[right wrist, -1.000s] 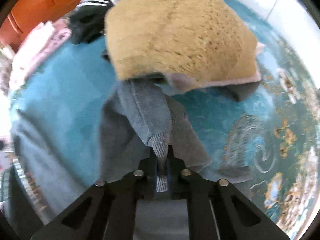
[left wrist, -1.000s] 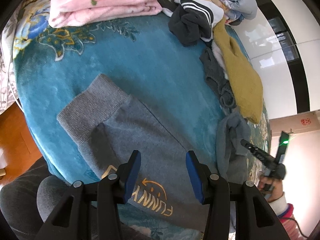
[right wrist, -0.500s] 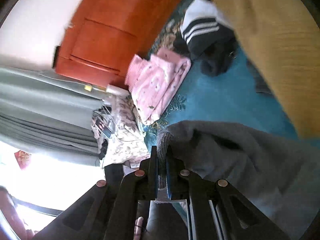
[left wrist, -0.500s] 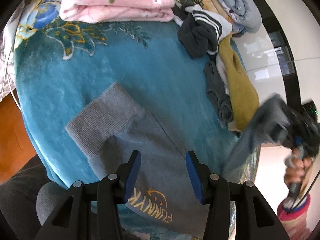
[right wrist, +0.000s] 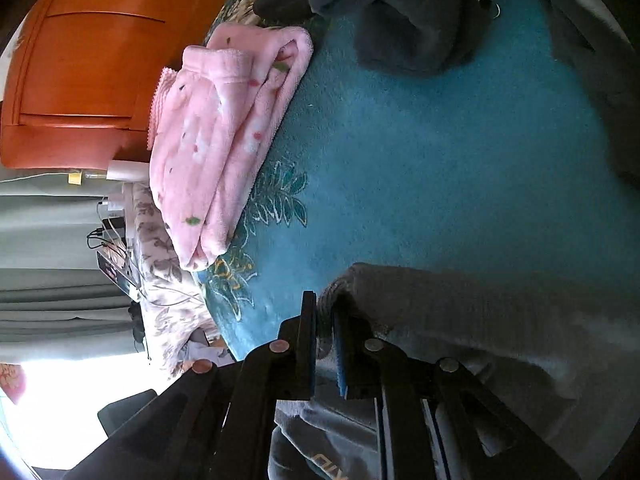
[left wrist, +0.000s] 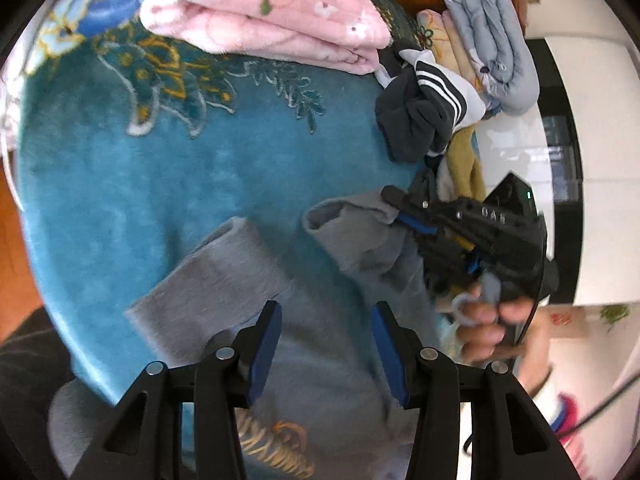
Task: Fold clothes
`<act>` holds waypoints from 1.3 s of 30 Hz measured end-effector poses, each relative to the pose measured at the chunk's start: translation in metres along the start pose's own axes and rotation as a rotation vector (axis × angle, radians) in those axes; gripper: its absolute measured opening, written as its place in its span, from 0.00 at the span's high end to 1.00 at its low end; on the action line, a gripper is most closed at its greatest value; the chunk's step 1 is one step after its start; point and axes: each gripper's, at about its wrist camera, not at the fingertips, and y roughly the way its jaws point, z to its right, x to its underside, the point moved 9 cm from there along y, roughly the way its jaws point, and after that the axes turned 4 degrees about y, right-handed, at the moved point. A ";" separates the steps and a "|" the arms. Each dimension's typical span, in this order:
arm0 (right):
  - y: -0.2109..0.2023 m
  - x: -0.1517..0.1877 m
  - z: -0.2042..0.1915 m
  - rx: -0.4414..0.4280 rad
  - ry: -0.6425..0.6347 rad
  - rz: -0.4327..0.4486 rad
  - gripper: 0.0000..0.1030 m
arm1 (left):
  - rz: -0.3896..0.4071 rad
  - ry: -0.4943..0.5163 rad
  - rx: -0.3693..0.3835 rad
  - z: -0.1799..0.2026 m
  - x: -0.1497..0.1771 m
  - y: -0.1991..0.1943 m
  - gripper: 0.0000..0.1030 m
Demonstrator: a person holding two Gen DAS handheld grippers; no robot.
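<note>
Grey sweatshirt (left wrist: pixel 320 360) lies spread on the teal blanket (left wrist: pixel 160 200) below me. My right gripper (right wrist: pixel 324 340) pinches its sleeve cuff (left wrist: pixel 340 220), lifted across the body, likely for folding inward, while my left gripper (left wrist: pixel 326 344) hovers wide, empty.

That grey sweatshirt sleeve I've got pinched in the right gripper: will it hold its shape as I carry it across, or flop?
Likely floppy: the grey sweatshirt sags and creases below the right gripper, which pinches only the sleeve cuff. Probably light, since one small pinch lifts the sleeve. It may drag on the plush teal blanket, so the flat body could shift.
</note>
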 end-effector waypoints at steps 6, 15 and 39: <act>-0.058 0.017 -0.014 -0.109 -0.084 0.052 0.56 | -0.044 -0.104 0.045 0.010 -0.006 0.037 0.51; -0.221 0.131 0.163 0.045 0.217 0.354 0.47 | -0.060 -0.245 0.005 0.013 -0.020 0.091 0.51; -0.353 0.300 0.444 0.240 0.684 0.566 0.47 | 0.073 -0.156 -0.235 -0.005 -0.041 0.065 0.91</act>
